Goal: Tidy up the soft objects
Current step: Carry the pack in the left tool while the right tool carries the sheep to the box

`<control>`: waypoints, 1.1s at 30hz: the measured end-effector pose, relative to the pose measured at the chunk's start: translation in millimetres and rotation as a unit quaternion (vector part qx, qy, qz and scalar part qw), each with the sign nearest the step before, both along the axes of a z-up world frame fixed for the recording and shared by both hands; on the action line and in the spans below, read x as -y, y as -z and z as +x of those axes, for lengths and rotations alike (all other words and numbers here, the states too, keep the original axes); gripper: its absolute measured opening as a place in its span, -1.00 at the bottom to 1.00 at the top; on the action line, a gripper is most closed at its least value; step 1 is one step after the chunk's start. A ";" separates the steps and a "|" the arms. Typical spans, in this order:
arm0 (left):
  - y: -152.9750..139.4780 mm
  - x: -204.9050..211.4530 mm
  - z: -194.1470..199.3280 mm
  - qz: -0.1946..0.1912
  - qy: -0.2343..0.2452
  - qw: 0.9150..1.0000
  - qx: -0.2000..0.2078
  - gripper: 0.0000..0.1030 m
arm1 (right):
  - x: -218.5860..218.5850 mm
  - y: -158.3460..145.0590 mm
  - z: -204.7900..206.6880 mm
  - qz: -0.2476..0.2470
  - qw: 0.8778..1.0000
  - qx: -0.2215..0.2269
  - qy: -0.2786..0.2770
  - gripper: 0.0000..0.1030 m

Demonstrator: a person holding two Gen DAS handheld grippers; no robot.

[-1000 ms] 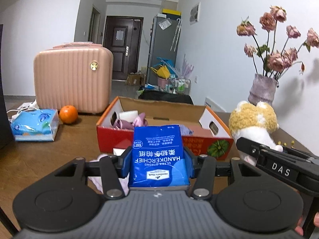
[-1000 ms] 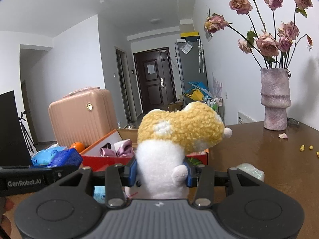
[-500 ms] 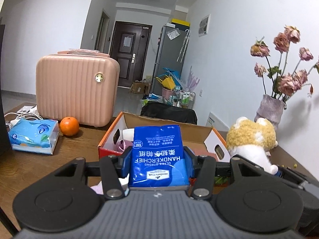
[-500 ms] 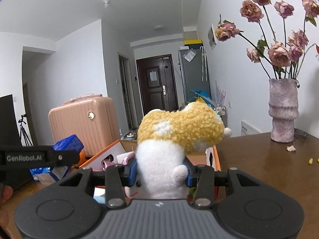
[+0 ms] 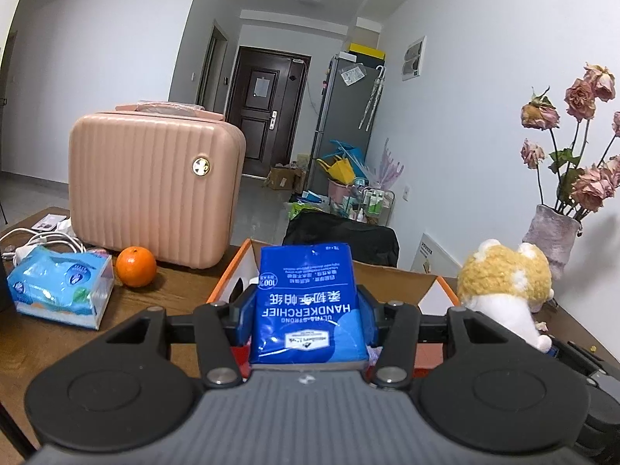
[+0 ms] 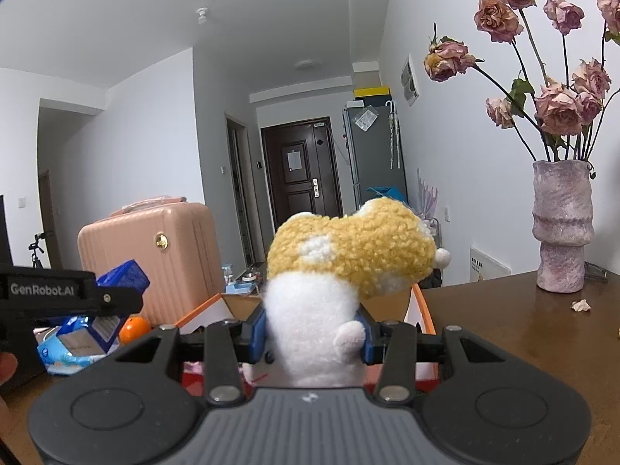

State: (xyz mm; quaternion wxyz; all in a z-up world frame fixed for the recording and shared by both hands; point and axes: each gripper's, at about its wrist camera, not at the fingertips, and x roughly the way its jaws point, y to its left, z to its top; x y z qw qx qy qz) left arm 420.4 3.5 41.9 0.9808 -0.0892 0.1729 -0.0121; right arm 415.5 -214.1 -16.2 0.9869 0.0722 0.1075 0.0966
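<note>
Left gripper: blue pads clamped on both side edges of the handkerchief pack; no gap visible between pad and pack.
Handkerchief pack: blue, upright between the left pads, printed text upside down; held above the near edge of the cardboard box.
Right gripper: blue pads pressed into the white body of the plush toy from both sides.
Plush toy: yellow curly head, white body; upright in the right grip, head tilted toward the right, above the box's near side.
Cardboard box: open-topped, orange-edged flaps, red outer wall; on the table directly behind both grippers. Contents mostly hidden.
Table: dark wood; bears all items below.
Tissue pack: light blue, lying flat at left.
Orange: just beside the tissue pack, in front of the suitcase.
Suitcase: pink, ribbed, upright, behind the orange.
Vase: mauve, upright at far right by the wall, holding dried roses.
Petal: on the table near the vase base.
</note>
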 end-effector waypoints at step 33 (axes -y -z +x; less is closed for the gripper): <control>8.3 18.3 108.5 0.019 0.030 0.999 -0.006 0.01 | -9.4 11.6 100.7 -0.006 0.999 -0.035 0.025 -0.16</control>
